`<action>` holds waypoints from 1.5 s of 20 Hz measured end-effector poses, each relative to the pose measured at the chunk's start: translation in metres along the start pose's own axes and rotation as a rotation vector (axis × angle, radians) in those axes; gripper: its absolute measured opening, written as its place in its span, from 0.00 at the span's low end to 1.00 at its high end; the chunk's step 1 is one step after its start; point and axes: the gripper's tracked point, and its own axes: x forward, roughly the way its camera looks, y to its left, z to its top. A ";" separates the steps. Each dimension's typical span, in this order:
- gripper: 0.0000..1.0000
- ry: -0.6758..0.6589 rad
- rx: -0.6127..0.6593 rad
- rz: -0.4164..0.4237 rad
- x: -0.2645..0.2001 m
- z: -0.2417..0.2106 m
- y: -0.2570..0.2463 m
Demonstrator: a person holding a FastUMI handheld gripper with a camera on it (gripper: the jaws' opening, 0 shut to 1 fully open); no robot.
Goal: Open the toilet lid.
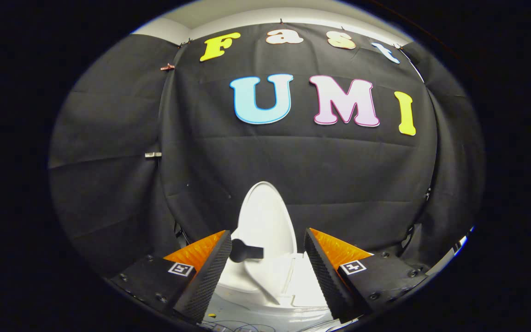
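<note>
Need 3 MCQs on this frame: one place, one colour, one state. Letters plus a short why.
1. Where is the toilet lid relative to the tongs?
A. Beyond and between the fingers
B. Clamped between the fingers
C. Behind the cloth

2. What colour is the lid?
A. Black
B. White
C. Blue

3. How is the lid standing?
A. Flat down on the bowl
B. Raised, standing up against the black cloth wall
C. Lying on the floor

Key: 1 A, the lid shows through the gap ahead of the open tongs, untouched. 2 B, it is white like the toilet. 3 B, its oval face stands upright against the cloth.
</note>
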 end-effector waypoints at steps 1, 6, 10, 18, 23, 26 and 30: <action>0.99 -0.007 0.000 -0.003 -0.002 0.002 -0.017; 0.99 -0.050 -0.009 -0.068 -0.007 0.007 -0.109; 0.99 -0.075 -0.018 -0.144 -0.010 -0.001 -0.183; 0.99 -0.138 -0.038 -0.239 -0.023 -0.014 -0.287; 0.99 -0.156 -0.025 -0.269 -0.026 -0.034 -0.325; 0.99 -0.178 0.017 -0.264 -0.027 -0.041 -0.334; 0.99 -0.196 0.027 -0.243 -0.028 -0.042 -0.336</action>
